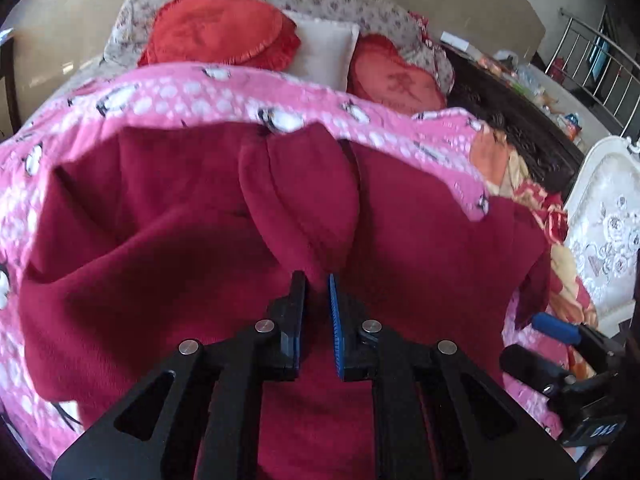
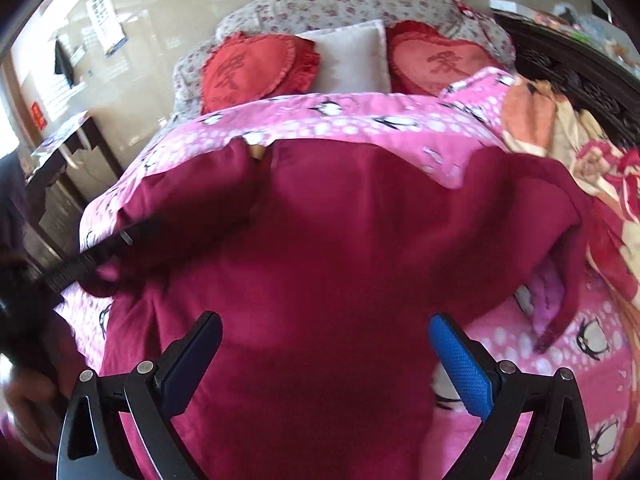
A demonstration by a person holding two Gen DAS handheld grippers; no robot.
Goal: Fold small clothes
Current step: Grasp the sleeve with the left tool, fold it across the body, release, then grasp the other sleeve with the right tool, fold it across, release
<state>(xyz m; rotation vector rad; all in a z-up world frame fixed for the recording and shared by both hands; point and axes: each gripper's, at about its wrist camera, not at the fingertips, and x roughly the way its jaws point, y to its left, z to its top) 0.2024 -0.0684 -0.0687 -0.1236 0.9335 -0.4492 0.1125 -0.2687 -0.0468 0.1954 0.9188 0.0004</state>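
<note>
On the pink penguin-print blanket [image 2: 360,120], the dark red garment [image 2: 340,240] lies spread across the middle of the bed, filling the centre of both wrist views. In my left view, my left gripper [image 1: 317,280] has its two fingers drawn close, and a fold of the red cloth rises from between the tips toward 12 o'clock; I am pinching that fold. The lifted flap hangs in a rounded lobe just above the tips. At 4 o'clock in that same view my right gripper [image 1: 560,340] shows at the edge, off the garment's right hem.

In my right view, my right gripper [image 2: 325,322] stands wide, one dark finger at 7 o'clock and one blue pad [image 2: 460,364] at 5 o'clock, with the red cloth beneath the gap and nothing held. My left gripper [image 2: 86,258] reaches in from 9 o'clock, dark and blurred over the garment's left part.

At 12 o'clock, beyond the blanket, two red heart cushions [image 2: 252,70] flank a white pillow [image 2: 352,58], touching it on either side.
</note>
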